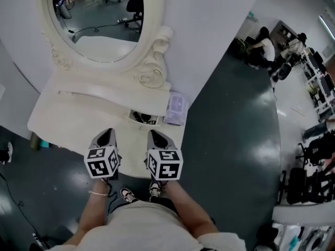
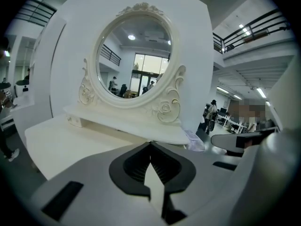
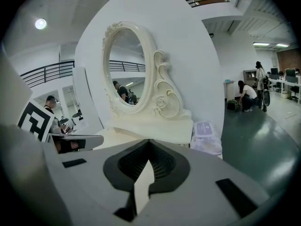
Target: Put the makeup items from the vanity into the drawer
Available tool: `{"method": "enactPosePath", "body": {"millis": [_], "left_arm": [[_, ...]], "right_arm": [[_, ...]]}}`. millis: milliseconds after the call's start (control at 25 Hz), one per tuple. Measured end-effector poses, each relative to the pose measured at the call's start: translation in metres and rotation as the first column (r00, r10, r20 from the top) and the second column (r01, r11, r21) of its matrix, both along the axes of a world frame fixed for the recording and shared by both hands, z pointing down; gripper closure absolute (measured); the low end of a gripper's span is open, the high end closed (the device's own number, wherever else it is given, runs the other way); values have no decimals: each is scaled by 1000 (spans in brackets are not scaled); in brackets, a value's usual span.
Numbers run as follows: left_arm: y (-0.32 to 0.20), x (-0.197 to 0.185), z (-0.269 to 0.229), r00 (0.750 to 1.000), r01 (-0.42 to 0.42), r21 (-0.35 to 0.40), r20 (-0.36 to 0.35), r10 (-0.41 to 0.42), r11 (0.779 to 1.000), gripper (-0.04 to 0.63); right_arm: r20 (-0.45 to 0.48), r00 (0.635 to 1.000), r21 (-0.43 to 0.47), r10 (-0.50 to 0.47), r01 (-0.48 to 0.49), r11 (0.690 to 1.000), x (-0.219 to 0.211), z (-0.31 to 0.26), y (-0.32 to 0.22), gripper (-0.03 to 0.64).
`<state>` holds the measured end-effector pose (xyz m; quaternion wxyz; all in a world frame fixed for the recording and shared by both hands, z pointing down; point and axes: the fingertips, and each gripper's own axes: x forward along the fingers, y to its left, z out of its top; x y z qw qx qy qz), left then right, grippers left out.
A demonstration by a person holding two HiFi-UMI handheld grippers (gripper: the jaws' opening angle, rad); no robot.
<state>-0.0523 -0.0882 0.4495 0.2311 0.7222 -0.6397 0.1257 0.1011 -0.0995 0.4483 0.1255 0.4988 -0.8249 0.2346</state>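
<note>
From above, the left gripper and right gripper hover side by side over the front of the cream vanity, both with jaws pinched together and nothing between them. Only the head view catches the small drawer standing open below the mirror shelf, with dark contents too small to name; both gripper views lose it behind their own jaws. The right gripper view gives the clearest look at the lilac packet. It lies flat at the vanity's right end, beside the drawer, with its long axis running from the wall toward the front edge and its label up. The oval mirror in its scrolled frame backs onto a white wall panel. The floor is glossy dark green, and people crouch by desks far off to the right.
</note>
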Motion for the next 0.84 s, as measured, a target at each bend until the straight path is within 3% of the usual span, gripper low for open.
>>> {"method": "enactPosePath", "body": {"millis": [840], "left_arm": [[-4, -4, -18, 1000, 9, 35, -9, -9, 999, 584]], "right_arm": [[-38, 999, 41, -24, 25, 999, -1, -16, -4, 600]]}}
